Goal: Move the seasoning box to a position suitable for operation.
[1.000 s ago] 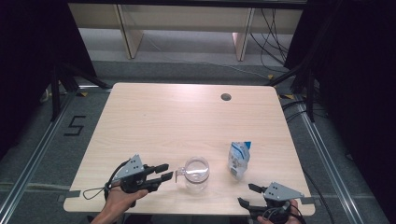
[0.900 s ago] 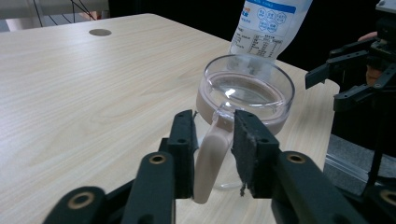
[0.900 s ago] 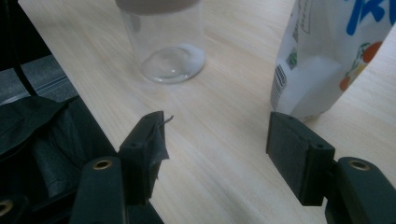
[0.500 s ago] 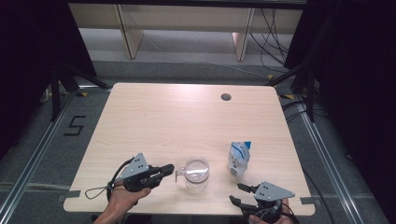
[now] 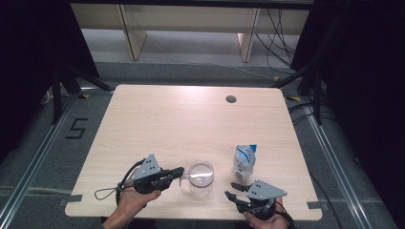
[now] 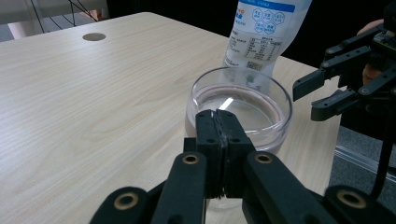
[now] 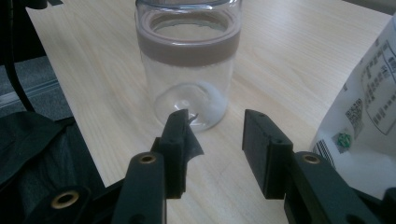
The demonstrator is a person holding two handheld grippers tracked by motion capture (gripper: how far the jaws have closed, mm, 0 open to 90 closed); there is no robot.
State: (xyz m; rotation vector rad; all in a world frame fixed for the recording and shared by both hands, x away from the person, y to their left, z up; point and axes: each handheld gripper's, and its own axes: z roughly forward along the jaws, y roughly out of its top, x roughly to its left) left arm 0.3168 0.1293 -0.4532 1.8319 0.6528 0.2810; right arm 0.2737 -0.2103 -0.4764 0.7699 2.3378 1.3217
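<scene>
2 grippers sit at the near edge of a pale wooden table [image 5: 157,119] in the high view, each held in a hand. The left gripper [image 5: 175,172] points right, its jaws pressed together with nothing between them, tips just beside a clear glass jar [image 5: 201,177]. The right gripper [image 5: 235,189] points left with its jaws apart and empty. A white and blue pouch [image 5: 244,161] stands upright just right of the jar. A round dark hole [image 5: 231,99] marks the far side of the table, and the figure 5 [image 5: 77,128] is taped on the grey floor at left.

From the left gripper view, the closed jaws of this gripper [image 6: 218,122] reach the jar's [image 6: 261,112] near rim; whether they touch it I cannot tell. The jar is open-topped with a brownish band below the rim. Behind it the pouch [image 6: 261,32] shows blue hexagon icons and a printed table, too small to read. The other gripper [image 6: 334,86] hovers at right.

From the right gripper view, the spread jaws [image 7: 217,135] frame the jar's [image 7: 189,60] base. The pouch [image 7: 369,112] stands at right, bearing a barcode, a small green mark and unreadable fine print.
</scene>
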